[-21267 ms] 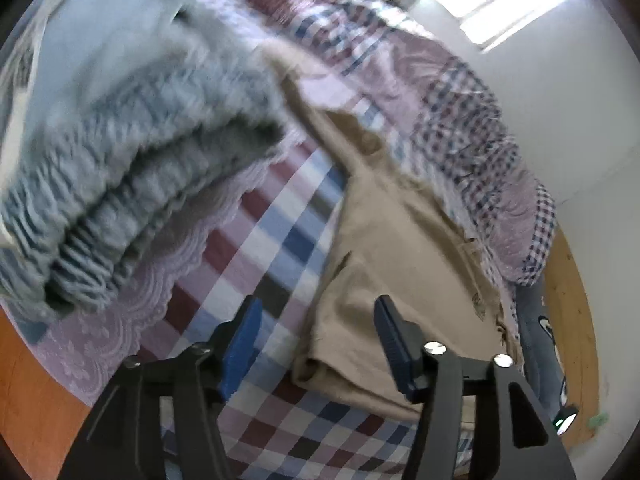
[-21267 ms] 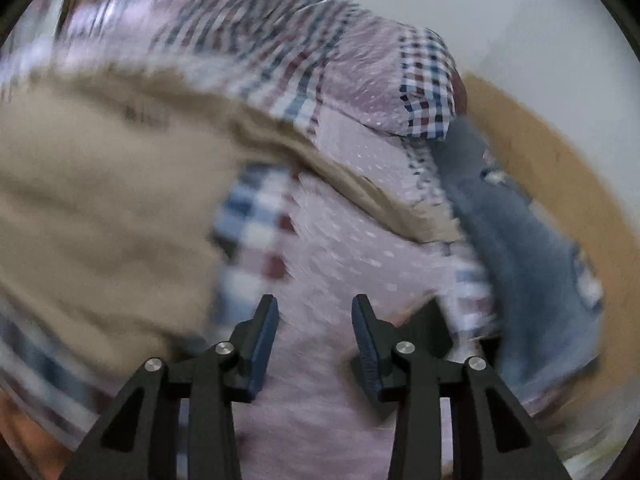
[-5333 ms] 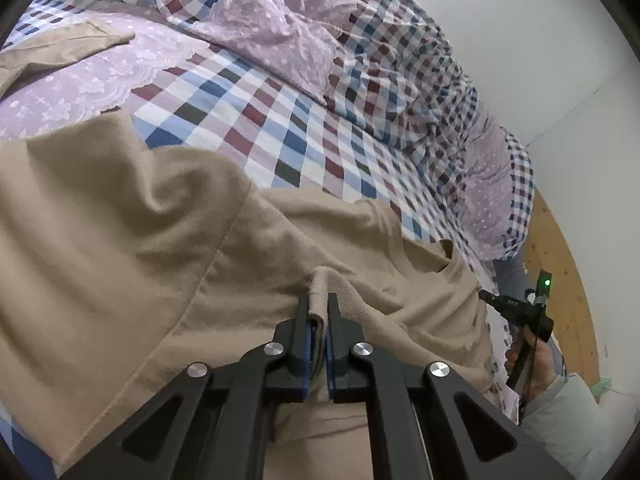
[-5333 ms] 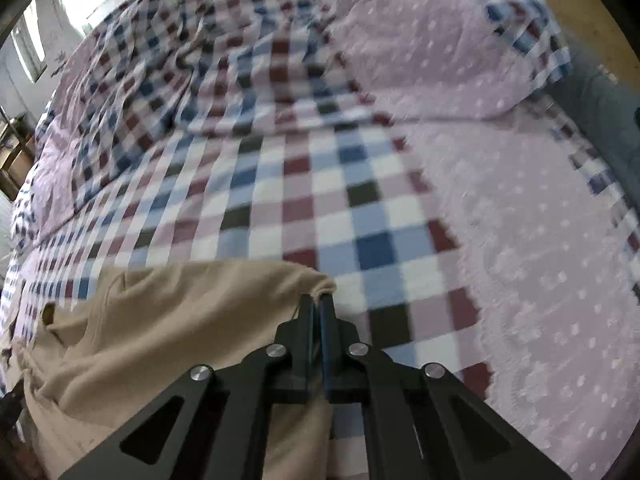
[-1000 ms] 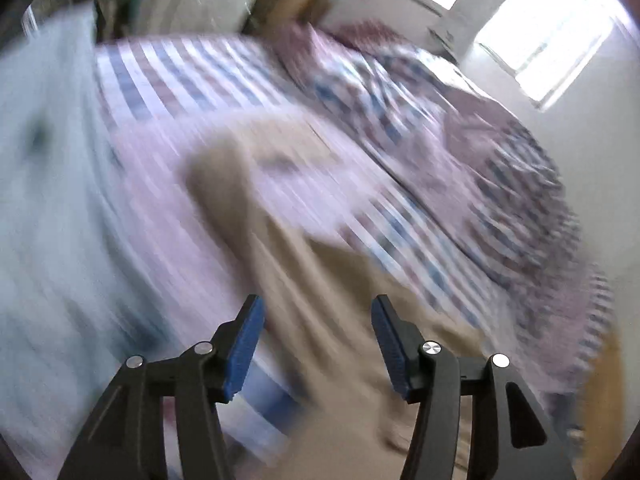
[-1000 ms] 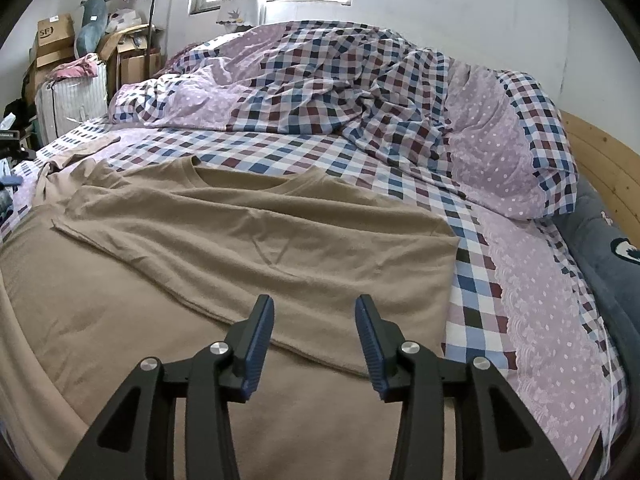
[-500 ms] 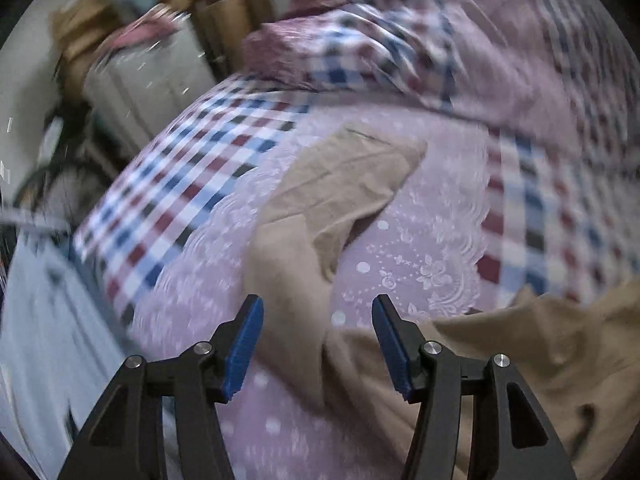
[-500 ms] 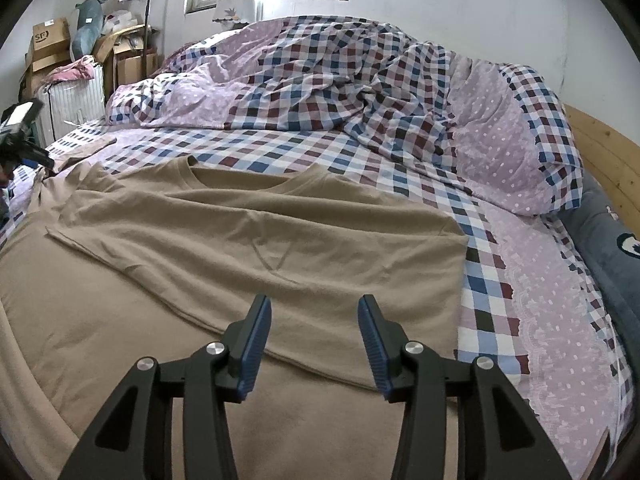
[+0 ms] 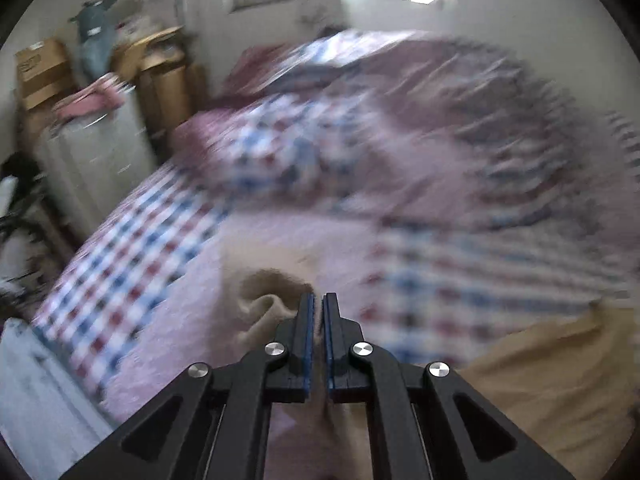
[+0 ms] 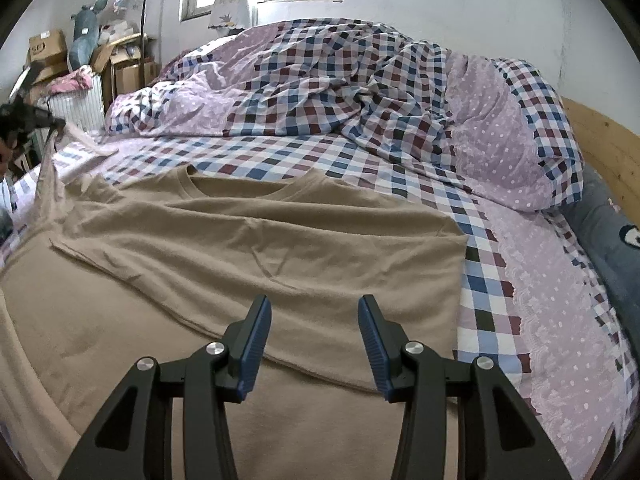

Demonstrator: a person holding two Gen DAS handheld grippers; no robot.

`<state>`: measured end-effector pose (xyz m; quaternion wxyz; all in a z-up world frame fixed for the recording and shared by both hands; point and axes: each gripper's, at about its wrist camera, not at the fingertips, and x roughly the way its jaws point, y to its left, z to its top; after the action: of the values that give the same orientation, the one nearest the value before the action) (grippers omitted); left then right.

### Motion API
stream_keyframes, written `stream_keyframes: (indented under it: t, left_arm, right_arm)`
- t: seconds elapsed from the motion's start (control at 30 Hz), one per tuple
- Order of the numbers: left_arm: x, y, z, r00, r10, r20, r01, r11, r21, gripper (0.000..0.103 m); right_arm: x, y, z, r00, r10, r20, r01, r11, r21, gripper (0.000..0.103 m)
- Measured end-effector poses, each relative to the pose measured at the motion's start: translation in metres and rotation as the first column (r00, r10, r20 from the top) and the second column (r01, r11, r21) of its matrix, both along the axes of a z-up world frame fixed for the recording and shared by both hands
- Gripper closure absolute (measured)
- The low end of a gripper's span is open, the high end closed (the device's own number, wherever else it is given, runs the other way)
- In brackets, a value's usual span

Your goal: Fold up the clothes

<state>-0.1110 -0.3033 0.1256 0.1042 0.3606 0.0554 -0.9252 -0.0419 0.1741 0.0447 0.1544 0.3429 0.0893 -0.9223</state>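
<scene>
Left wrist view: left gripper [image 9: 319, 304], apart half a second ago, now clamped on tan long-sleeved cotton shirt [image 10: 260, 248] sleeve at 9 o'clock, likely starting the second fold. Right gripper [image 10: 315, 320] spread wide, empty, over shirt on checked bedspread [image 10: 500, 280].

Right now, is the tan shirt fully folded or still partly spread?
Partly folded: tan shirt has one side laid over; left gripper lifts its other sleeve.
</scene>
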Motion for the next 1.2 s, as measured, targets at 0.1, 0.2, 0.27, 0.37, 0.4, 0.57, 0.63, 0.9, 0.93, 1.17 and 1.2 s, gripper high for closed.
stream_keyframes:
  t: [0.1, 0.2, 0.27, 0.37, 0.4, 0.57, 0.63, 0.9, 0.93, 1.17, 1.2]
  left_arm:
    - [0.014, 0.055, 0.026, 0.980, -0.181, -0.077, 0.184, 0.982, 0.033, 0.100]
    - [0.028, 0.113, 0.051, 0.920, -0.359, -0.155, 0.370, 0.928, 0.047, 0.100]
    - [0.042, 0.149, 0.062, 0.864, -0.465, -0.191, 0.480, 0.877, 0.035, 0.099]
    - [0.055, 0.183, 0.068, 0.804, -0.559, -0.202, 0.576, 0.817, 0.028, 0.099]
    - [0.058, 0.189, 0.068, 0.790, -0.578, -0.204, 0.595, 0.803, 0.026, 0.099]
    - [0.054, 0.201, 0.050, 0.764, -0.637, -0.102, 0.644, 0.762, 0.067, 0.098]
    - [0.051, 0.207, 0.028, 0.749, -0.662, 0.009, 0.659, 0.747, 0.083, 0.094]
    - [0.085, 0.201, -0.019, 0.757, -0.644, 0.114, 0.623, 0.763, 0.172, 0.038]
    - [0.092, 0.196, -0.019, 0.774, -0.626, 0.090, 0.606, 0.775, 0.180, 0.035]
    - [0.127, 0.164, -0.049, 0.920, -0.392, 0.017, 0.386, 0.911, 0.144, 0.027]
    - [0.130, 0.162, -0.056, 0.928, -0.373, 0.024, 0.367, 0.921, 0.132, 0.027]
  right_arm:
    - [0.000, 0.003, 0.003, 1.000, -0.002, 0.015, 0.002, 0.999, -0.045, 0.055]
    - [0.001, 0.005, 0.006, 1.000, -0.002, 0.021, 0.003, 0.997, -0.073, 0.055]
    - [0.003, 0.006, 0.010, 1.000, 0.000, 0.017, 0.002, 0.996, -0.089, 0.055]
    - [0.004, 0.010, 0.016, 1.000, 0.016, 0.025, -0.012, 0.989, -0.148, 0.055]
    - [0.005, 0.012, 0.018, 0.999, 0.023, 0.029, -0.018, 0.985, -0.174, 0.055]
    - [0.002, 0.022, 0.022, 0.996, 0.043, 0.078, -0.018, 0.954, -0.298, 0.055]
    - [0.001, 0.023, 0.021, 0.995, 0.037, 0.089, -0.008, 0.952, -0.307, 0.055]
    - [-0.011, 0.030, 0.005, 0.970, 0.087, 0.228, 0.022, 0.899, -0.438, 0.054]
    - [-0.013, 0.030, 0.001, 0.963, 0.097, 0.252, 0.030, 0.890, -0.456, 0.054]
    - [-0.015, 0.012, -0.015, 0.945, 0.120, 0.305, 0.027, 0.899, -0.438, 0.054]
    - [-0.013, 0.008, -0.015, 0.946, 0.125, 0.300, 0.016, 0.904, -0.426, 0.054]
